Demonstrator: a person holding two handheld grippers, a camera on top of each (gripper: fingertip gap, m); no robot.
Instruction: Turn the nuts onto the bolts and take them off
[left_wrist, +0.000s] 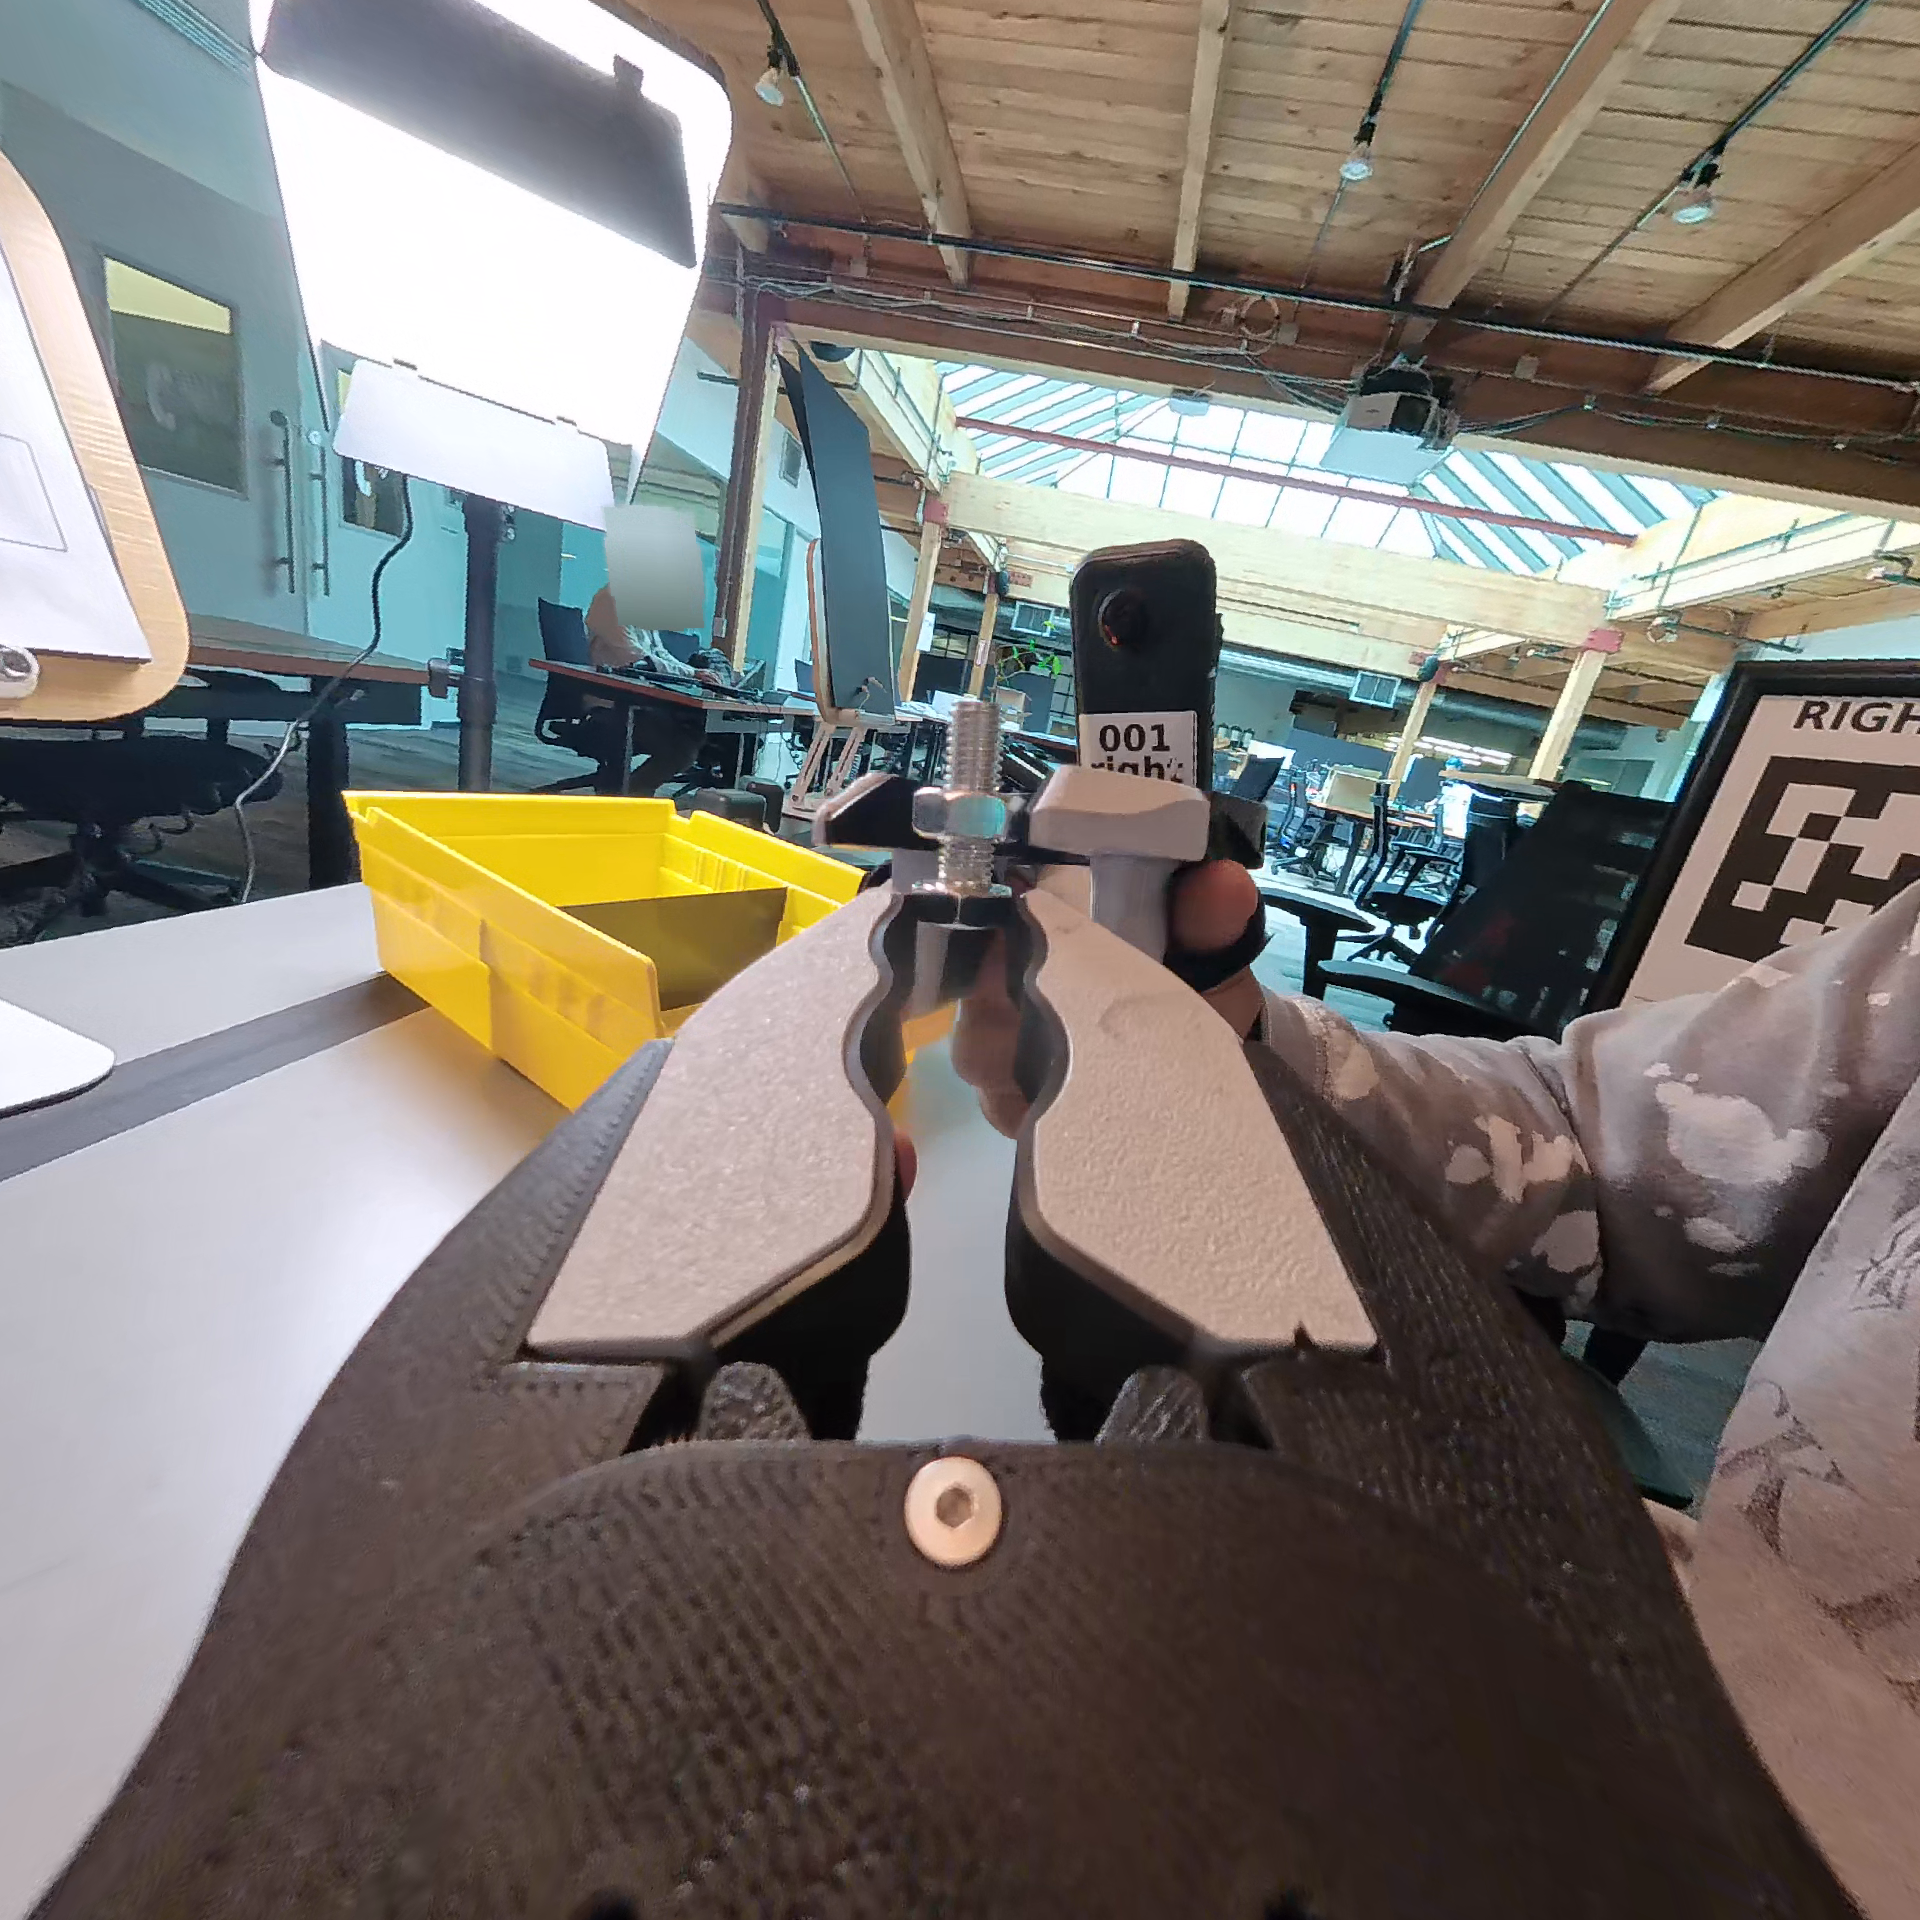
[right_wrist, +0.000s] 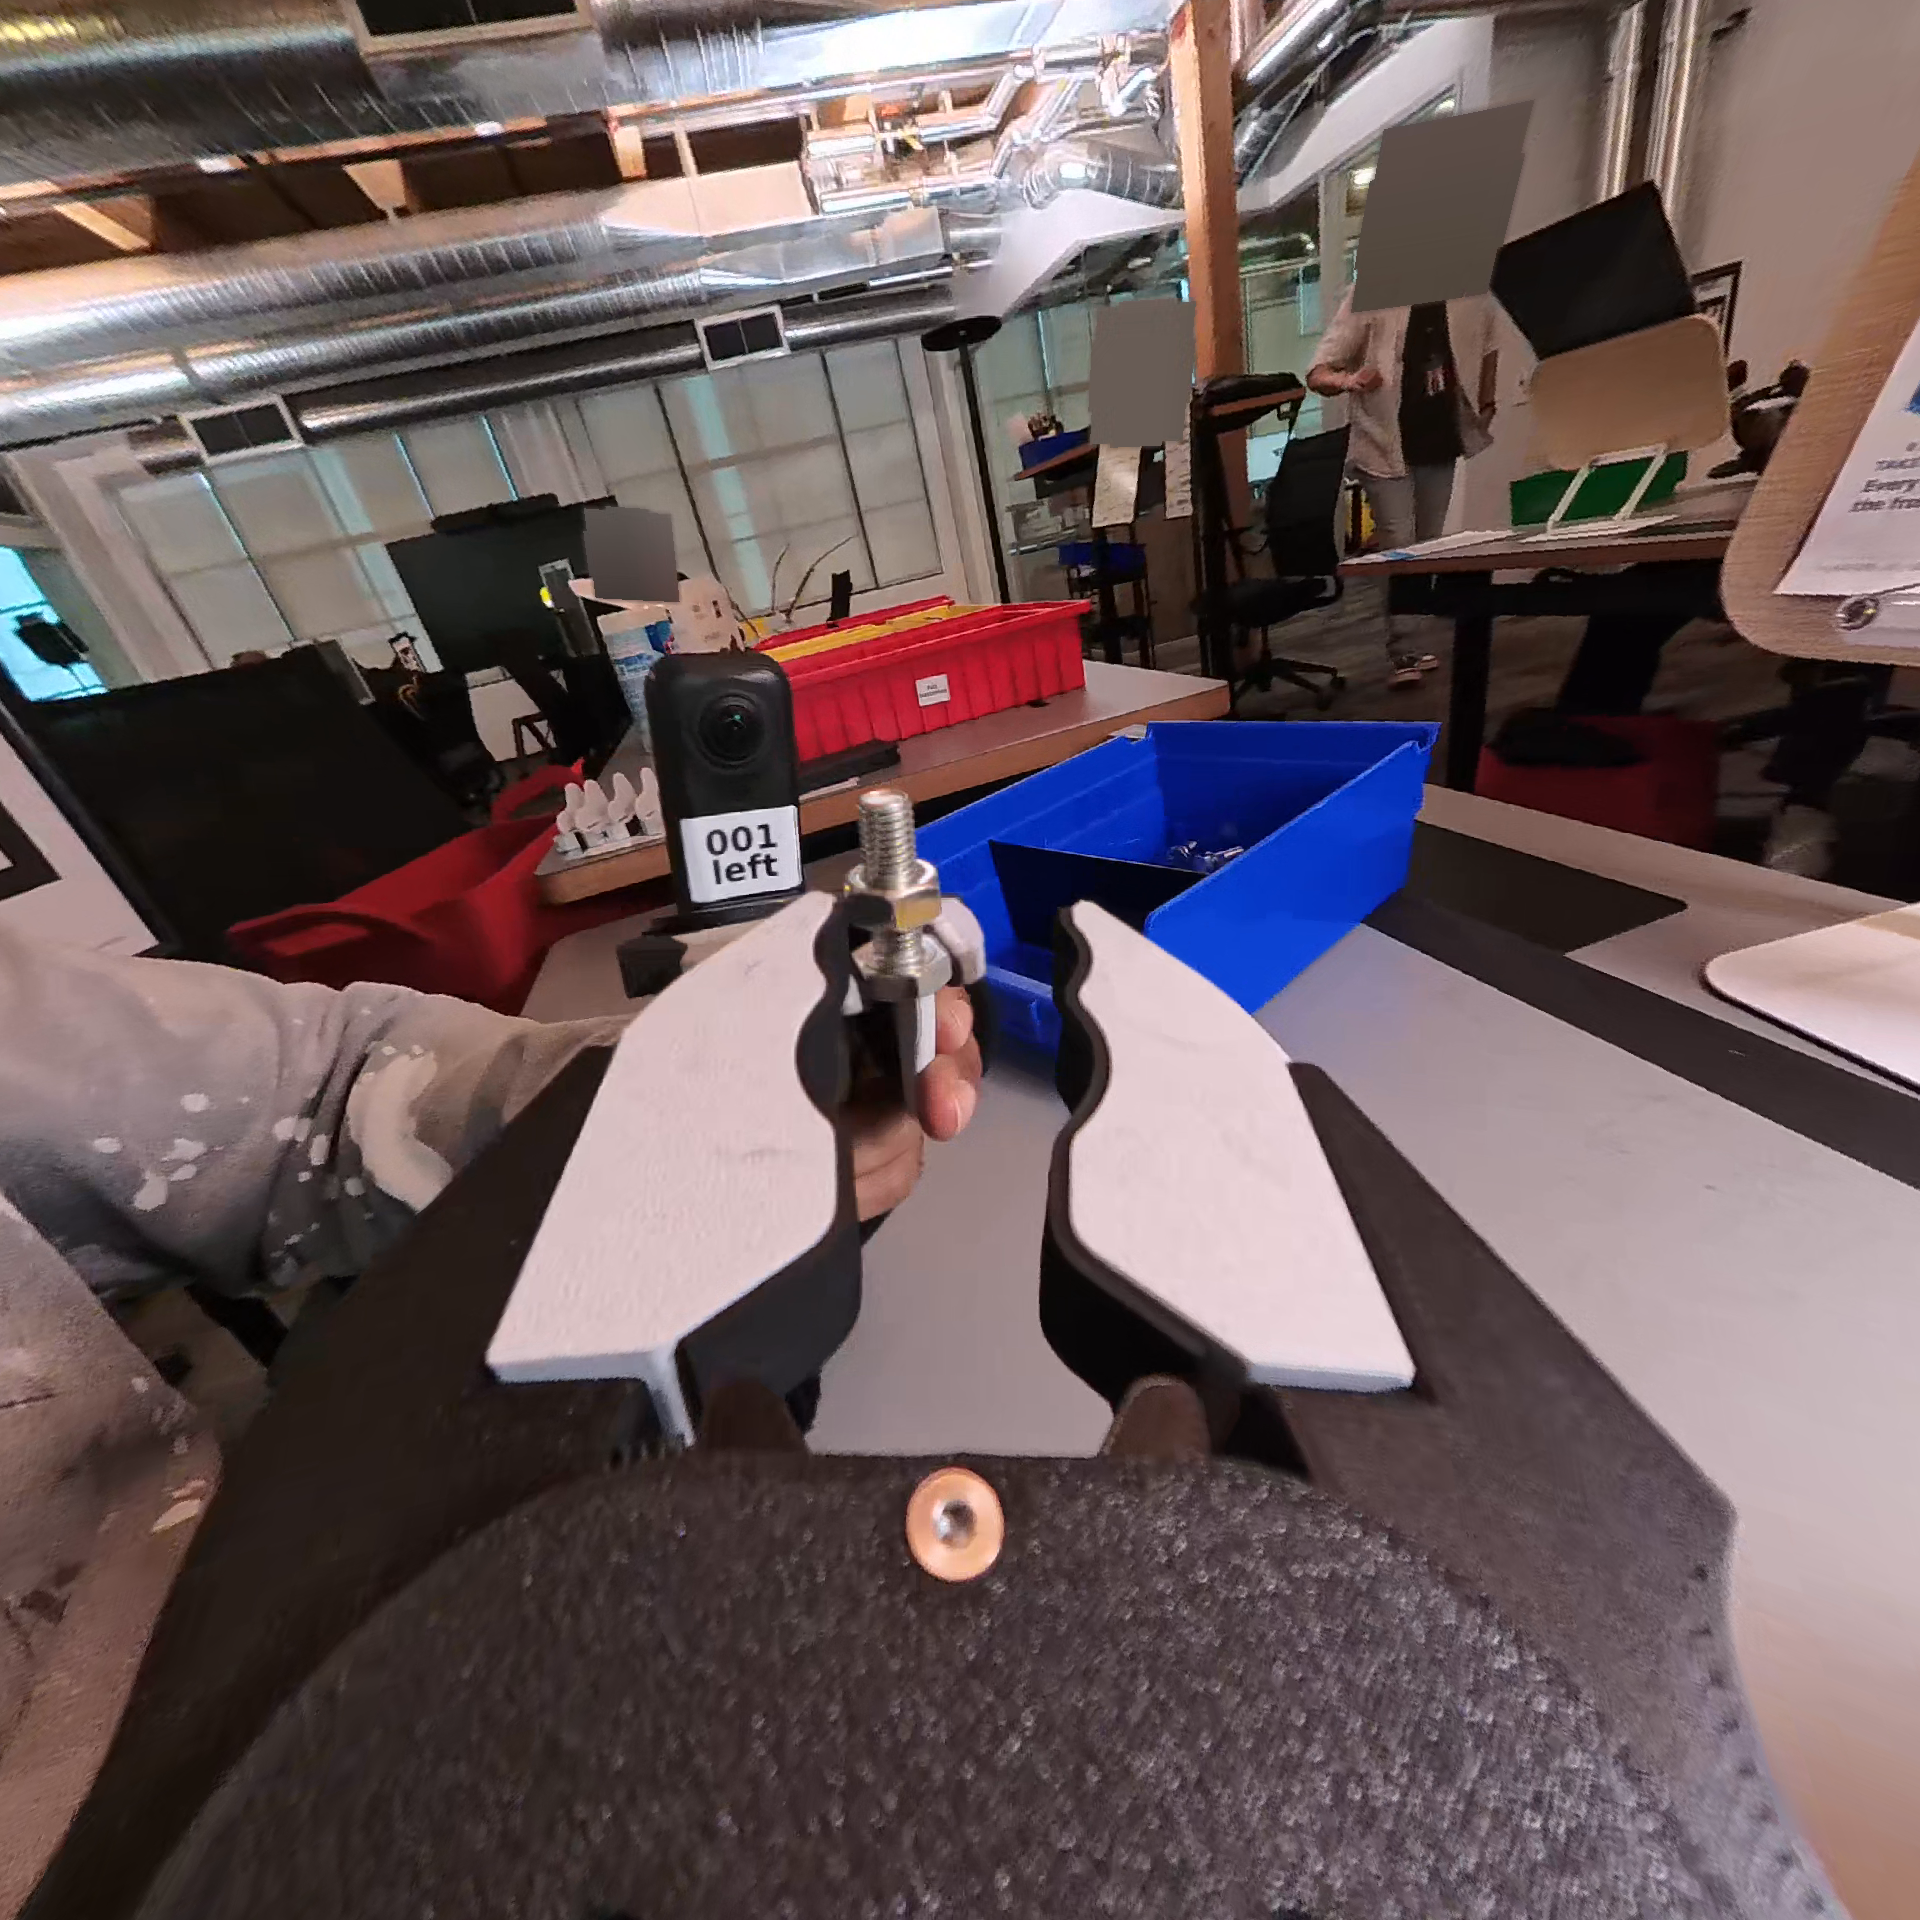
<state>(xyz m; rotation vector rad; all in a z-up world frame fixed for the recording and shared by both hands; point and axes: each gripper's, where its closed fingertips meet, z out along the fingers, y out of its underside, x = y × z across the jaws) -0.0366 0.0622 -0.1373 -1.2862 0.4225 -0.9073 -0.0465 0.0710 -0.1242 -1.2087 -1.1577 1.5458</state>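
Observation:
A silver bolt (left_wrist: 970, 743) stands upright with its thread pointing up, above the grey table (left_wrist: 208, 1195). My left gripper (left_wrist: 956, 912) is shut on its head. A hex nut (left_wrist: 960, 811) sits on the thread a little above the head. My right gripper (right_wrist: 953, 920) is open around the nut (right_wrist: 896, 902). Its left finger (right_wrist: 727, 1091) touches the nut and its right finger (right_wrist: 1174, 1122) stands apart. In the right wrist view the left gripper's fingertips (right_wrist: 961, 940) hold the bolt (right_wrist: 886, 831) from below.
An open yellow bin (left_wrist: 520, 935) lies on the table behind and left of the bolt. A blue bin (right_wrist: 1299, 883) with small metal parts lies behind and right. A white pad (right_wrist: 1839, 987) sits at the table's right. A black-and-white marker board (left_wrist: 1808, 831) stands nearby. The tips of both grippers are at nearly the same place.

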